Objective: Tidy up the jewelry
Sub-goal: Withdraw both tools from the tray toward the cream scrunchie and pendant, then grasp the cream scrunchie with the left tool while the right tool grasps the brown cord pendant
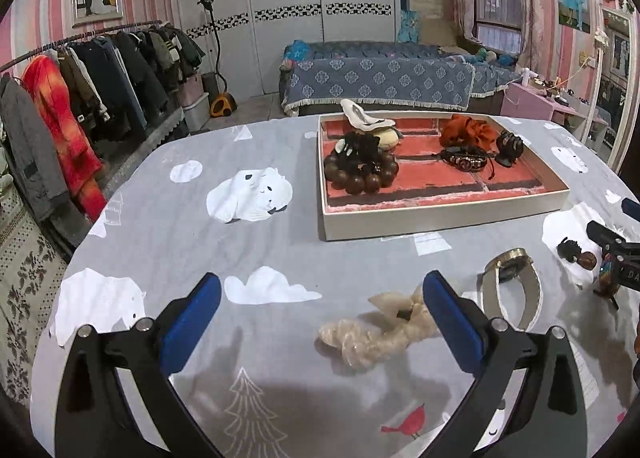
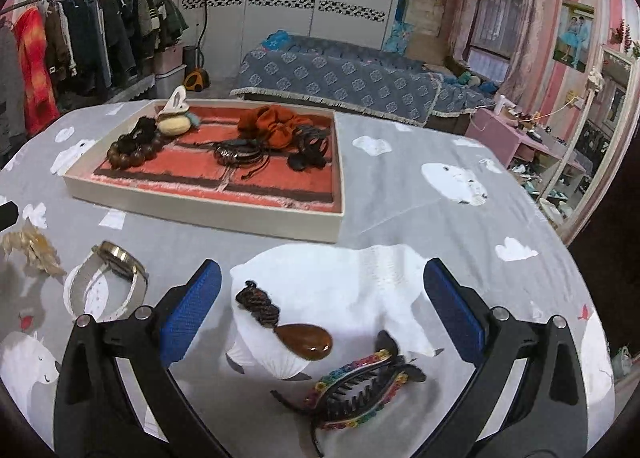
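Note:
A white tray (image 1: 440, 218) with a red lining sits on the grey tablecloth and holds wooden beads (image 1: 360, 174), an orange scrunchie (image 1: 468, 130), a dark bracelet (image 1: 466, 160) and black clips. My left gripper (image 1: 320, 306) is open above the cloth; a beige hair bow (image 1: 380, 332) lies between its fingers, toward the right one. A silver watch (image 1: 512, 286) lies just right of it. My right gripper (image 2: 322, 298) is open over a brown teardrop pendant (image 2: 306, 342) and a rainbow claw clip (image 2: 360, 390). The tray (image 2: 208, 214) lies ahead of it.
The table's edges curve away left and right. A clothes rack (image 1: 80, 98) stands at left, a bed (image 1: 380, 74) behind the table, a pink side table (image 2: 520, 138) and mirror at right. The right gripper shows at the left wrist view's right edge (image 1: 612, 254).

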The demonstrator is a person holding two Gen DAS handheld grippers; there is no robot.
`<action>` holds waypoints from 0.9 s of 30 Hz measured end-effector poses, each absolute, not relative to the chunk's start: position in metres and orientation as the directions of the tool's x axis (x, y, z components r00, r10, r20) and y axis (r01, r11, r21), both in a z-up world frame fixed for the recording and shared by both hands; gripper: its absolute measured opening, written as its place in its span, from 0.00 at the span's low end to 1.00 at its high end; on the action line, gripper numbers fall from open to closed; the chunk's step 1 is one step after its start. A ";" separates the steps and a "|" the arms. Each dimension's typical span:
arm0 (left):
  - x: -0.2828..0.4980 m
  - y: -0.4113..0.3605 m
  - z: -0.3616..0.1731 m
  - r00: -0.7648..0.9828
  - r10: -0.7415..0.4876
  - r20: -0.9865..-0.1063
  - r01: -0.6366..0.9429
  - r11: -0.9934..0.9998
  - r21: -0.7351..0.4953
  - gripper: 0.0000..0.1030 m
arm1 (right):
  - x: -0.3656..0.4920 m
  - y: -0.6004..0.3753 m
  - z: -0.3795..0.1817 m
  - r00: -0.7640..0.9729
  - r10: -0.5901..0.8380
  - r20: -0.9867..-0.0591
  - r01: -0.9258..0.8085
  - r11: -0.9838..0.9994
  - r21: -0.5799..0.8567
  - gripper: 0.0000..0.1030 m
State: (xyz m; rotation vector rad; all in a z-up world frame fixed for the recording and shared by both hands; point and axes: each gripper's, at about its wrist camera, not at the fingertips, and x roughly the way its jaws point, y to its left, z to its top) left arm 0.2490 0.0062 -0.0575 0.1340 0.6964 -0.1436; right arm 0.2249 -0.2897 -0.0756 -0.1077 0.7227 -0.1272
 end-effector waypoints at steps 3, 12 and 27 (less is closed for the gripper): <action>0.241 0.006 -0.060 0.765 -0.106 -0.635 0.188 0.980 0.062 0.96 | 0.225 -0.288 -0.081 0.732 -0.140 -0.667 0.068 0.989 -0.132 0.96; 0.234 0.002 -0.076 0.742 -0.127 -0.658 0.225 0.972 0.066 0.96 | 0.226 -0.289 -0.096 0.698 -0.089 -0.711 0.047 0.996 -0.079 0.96; 0.239 0.005 -0.086 0.735 -0.119 -0.668 0.246 0.964 0.099 0.95 | 0.236 -0.285 -0.113 0.639 -0.077 -0.766 0.018 0.996 -0.085 0.81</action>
